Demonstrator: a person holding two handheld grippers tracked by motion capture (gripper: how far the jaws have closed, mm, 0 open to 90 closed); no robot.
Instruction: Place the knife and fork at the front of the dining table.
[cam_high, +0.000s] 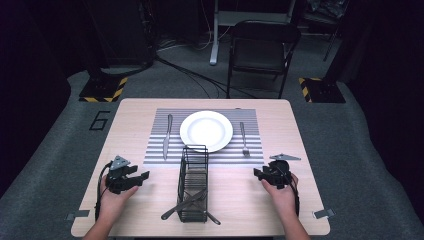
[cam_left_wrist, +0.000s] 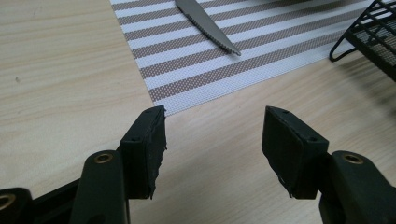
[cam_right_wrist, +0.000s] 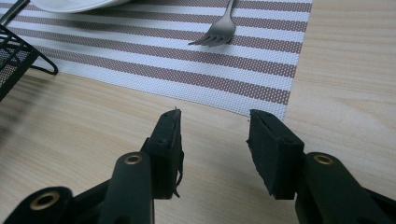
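knife (cam_left_wrist: 205, 25) lies ahead of the left gripper (cam_left_wrist: 212, 135) — jaws apart, empty.

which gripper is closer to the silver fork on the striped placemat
Right. The right gripper sits just below and right of the silver fork; the left gripper is across the black wire basket.

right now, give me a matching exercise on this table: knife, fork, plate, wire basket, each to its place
Things:
1. knife
2. fork
3. plate
4. wire basket

Places:
A. middle of the striped placemat
B. bare wood, nearer the person than the placemat
C. on the placemat, left of the plate
D. on the placemat, right of the plate

Pairs: 1-C, 2-D, 3-A, 4-B
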